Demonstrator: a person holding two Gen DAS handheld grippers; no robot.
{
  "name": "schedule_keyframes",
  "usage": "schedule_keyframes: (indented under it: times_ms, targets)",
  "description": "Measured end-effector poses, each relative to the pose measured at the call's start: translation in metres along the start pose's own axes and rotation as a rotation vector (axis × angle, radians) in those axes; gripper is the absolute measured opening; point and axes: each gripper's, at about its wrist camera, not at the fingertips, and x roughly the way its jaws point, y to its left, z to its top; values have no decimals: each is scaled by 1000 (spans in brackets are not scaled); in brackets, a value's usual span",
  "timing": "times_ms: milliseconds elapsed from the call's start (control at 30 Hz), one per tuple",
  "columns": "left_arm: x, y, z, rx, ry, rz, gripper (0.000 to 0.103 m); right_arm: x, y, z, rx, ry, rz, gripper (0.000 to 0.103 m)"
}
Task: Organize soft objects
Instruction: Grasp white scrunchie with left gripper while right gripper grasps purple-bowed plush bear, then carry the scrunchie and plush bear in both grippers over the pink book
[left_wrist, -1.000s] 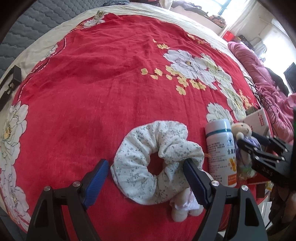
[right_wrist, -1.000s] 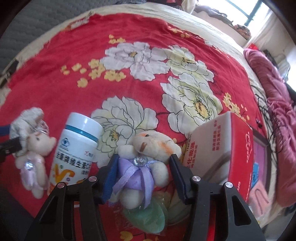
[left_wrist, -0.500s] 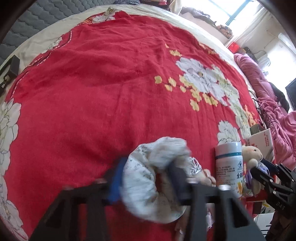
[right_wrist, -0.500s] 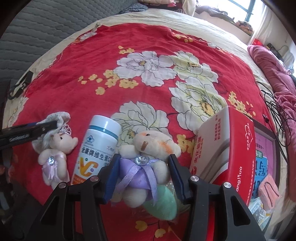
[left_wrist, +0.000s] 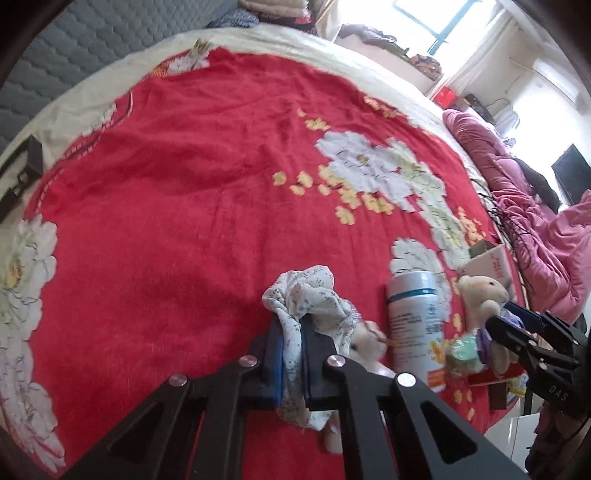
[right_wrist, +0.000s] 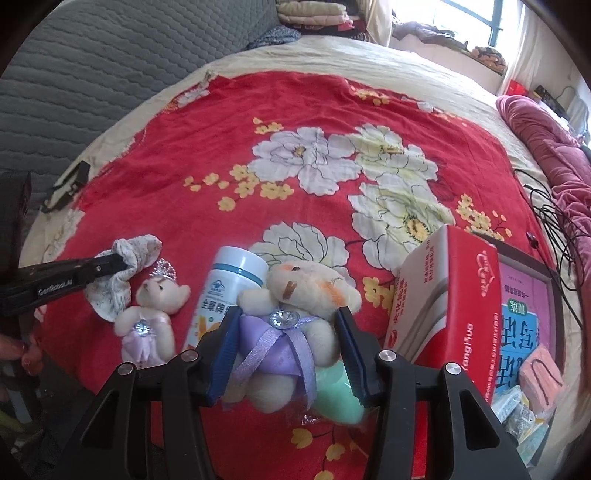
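The left gripper (left_wrist: 291, 354) is clenched on the white floral scrunchie (left_wrist: 310, 306): its blue pads have just closed in on the cloth, and the fabric is pinched flat between them, bunching out above the fingertips and hanging in a loose fold below. From the right wrist view the same scrunchie (right_wrist: 125, 273) droops from the black fingers just above the red floral blanket (right_wrist: 207, 147) on the bed, beside the crowned bear in the pale pink dress (right_wrist: 151, 317). That bear lies on its back on the blanket, touching or nearly touching the hanging cloth; which of the two cannot be told.

The right gripper (right_wrist: 288, 354) grasps the cream plush bear in the purple dress (right_wrist: 295, 314), with a blue pad pressed into each side of its body. The bear's head stands clear above the fingertips, and its lower half sits between the jaws. A mint-green soft piece (right_wrist: 336, 395) lies under the bear by the right-hand pad. Whether it is attached to the bear cannot be made out.

A white bottle with a blue band (right_wrist: 229, 291) lies on the blanket between the two bears, and its lower part is covered by the gripper. A red and white carton (right_wrist: 450, 306) stands just right of the held bear.

In the left wrist view the crowned bear (left_wrist: 365, 339) is blurred and mostly hidden behind the scrunchie and the fingers. Fingertips of a hand (right_wrist: 18, 350) show at the left edge, cut off by the frame.
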Motion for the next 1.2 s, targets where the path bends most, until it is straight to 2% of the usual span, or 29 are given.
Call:
schedule_keyframes:
  times_ms: [233,533,667,1200]
  targets:
    - [-35,-31,1,73,-48,0,7,-26,1,-6,1,-37,7,53]
    - [-72,-95,-9,195,-99,-42,7,-71,-6,-16,18,-112,-1,53]
    - [-84,-119,-13,222,-105,-72,7,-94,-15,-22,29,-149,-12,53]
    - [-111,-195,-40,358,-134,-81,7,-164,-56,-60,104,-245,-74,53]
